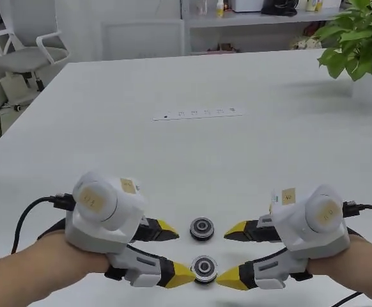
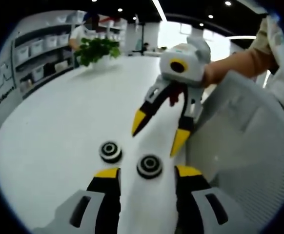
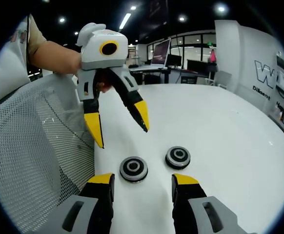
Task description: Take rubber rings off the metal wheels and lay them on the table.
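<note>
Progress: nothing done. Rubber rings point(image 3: 133, 180) sitting on both wheels, none lying on desk point(image 1: 237, 160). Near wheel point(image 1: 204, 268) resting between your left gripper point(image 1: 183, 254) and right gripper point(image 1: 223, 254); far wheel point(image 1: 202, 228) just beyond it. You are holding both jaws released, grasping nothing. Both removals remaining.

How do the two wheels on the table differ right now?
The near wheel lies closer to the person than the far wheel. The near wheel sits between the nearer jaw tips of the left gripper and the right gripper, while the far wheel sits between their farther tips. Both wheels lie flat on the table, with their black rings on, and neither is gripped.
</note>
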Available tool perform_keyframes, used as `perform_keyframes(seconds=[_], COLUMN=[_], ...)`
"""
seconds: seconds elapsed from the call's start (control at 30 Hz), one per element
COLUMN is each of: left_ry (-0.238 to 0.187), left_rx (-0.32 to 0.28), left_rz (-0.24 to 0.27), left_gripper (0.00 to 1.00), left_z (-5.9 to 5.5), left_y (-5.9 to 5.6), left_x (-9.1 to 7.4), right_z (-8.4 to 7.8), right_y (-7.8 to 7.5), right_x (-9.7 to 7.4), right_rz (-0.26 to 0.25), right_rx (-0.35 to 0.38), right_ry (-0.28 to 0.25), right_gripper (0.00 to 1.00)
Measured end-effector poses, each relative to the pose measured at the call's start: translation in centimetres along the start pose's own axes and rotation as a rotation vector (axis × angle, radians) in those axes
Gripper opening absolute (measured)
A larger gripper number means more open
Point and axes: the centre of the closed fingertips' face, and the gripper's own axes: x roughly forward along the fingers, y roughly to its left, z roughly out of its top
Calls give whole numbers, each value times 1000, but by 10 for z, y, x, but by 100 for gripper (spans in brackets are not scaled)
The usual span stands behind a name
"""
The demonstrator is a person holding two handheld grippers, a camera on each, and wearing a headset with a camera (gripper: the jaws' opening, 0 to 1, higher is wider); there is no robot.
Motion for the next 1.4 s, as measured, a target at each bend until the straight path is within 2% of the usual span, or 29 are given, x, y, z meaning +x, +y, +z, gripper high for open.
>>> perform_keyframes(seconds=[0.2, 0.37, 0.47, 0.67, 0.9, 1.03, 1.23, 1.4], left_ry=[0, 11, 21, 24, 32, 26, 13, -9], left_rx=[17, 17, 17, 13, 37, 112, 121, 105], left_rz=[-31, -50, -60, -49, -34, -10, 8, 24], left_gripper=[36, 31, 25, 22, 17, 15, 13, 13], left_z=[1, 0, -3, -6, -9, -10, -9, -9], left_y=[-6, -9, -10, -8, -8, -7, -5, -4], left_x=[11, 21, 25, 31, 34, 36, 37, 37], right_z=[-1, -3, -5, -6, -8, -9, -7, -6], right_y=[2, 3, 4, 5, 4, 4, 8, 9], right_x=[2, 3, 4, 6, 8, 8, 11, 14], right_rz=[7, 11, 14, 21, 25, 27, 44, 56], right_rx=[11, 12, 11, 10, 10, 9, 13, 13], right_ry=[-3, 5, 6, 12, 13, 14, 3, -11], right_gripper=[45, 45, 45, 46, 46, 45, 44, 41])
